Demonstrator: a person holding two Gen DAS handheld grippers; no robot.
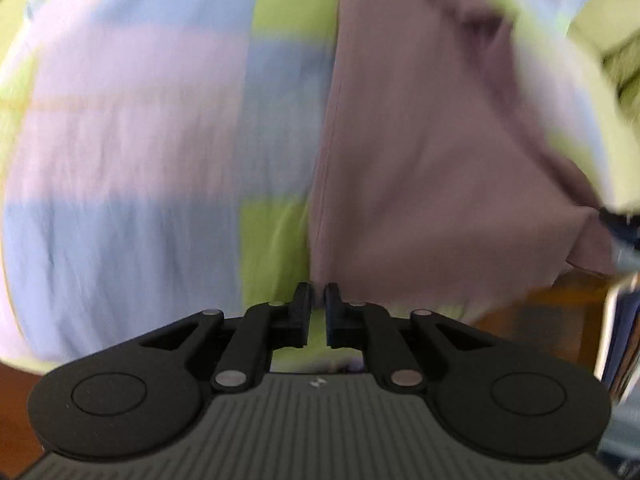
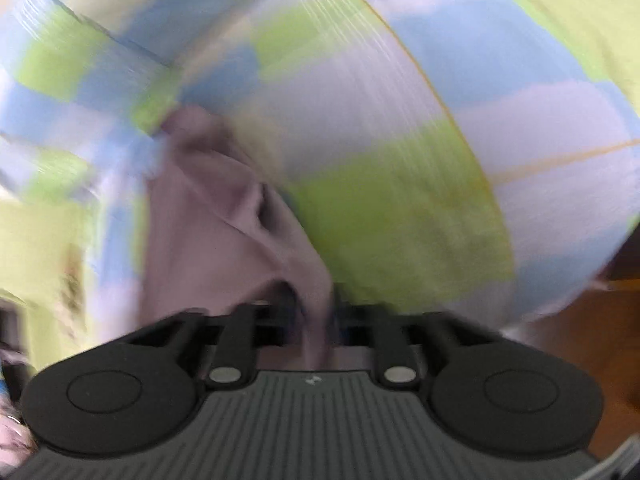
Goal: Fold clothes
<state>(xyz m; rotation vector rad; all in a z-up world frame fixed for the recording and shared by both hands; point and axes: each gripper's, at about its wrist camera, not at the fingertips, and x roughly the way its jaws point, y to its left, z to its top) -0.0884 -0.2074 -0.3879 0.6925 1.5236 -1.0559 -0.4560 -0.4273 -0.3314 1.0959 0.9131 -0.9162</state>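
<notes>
1. the left gripper point(image 1: 318, 292) is at 6 o'clock of the left wrist view. its jaws are nearly together, with only a thin gap, and the lower corner of the garment point(image 1: 420, 140) comes down exactly to this gap. i think the corner is pinched there, but the cloth between the tips is too small to see well.
2. the garment is a mauve-brown cloth. in this view it goes from the jaws up to 12 and 2 o'clock, with a straight hem on its 9 o'clock side. it lies over a checked sheet point(image 1: 120, 120) of blue, lilac and green.
3. at 4 o'clock, under the edge of the sheet, a brown floor point(image 1: 532, 320) shows.
4. the right gripper point(image 2: 314, 312) is at 6 o'clock of the right wrist view. its jaws are clamped on a bunched strip of the same garment point(image 2: 208, 200), which passes between them and rises toward 10 o'clock. the picture is very blurred.
5. the checked sheet point(image 2: 360, 140) fills the other part of this view.
6. about progress: i judge that the work is at an early stage. both ends look held, the cloth is wrinkled and not flat, and no finished fold is visible. spreading and all folds are left to do.
</notes>
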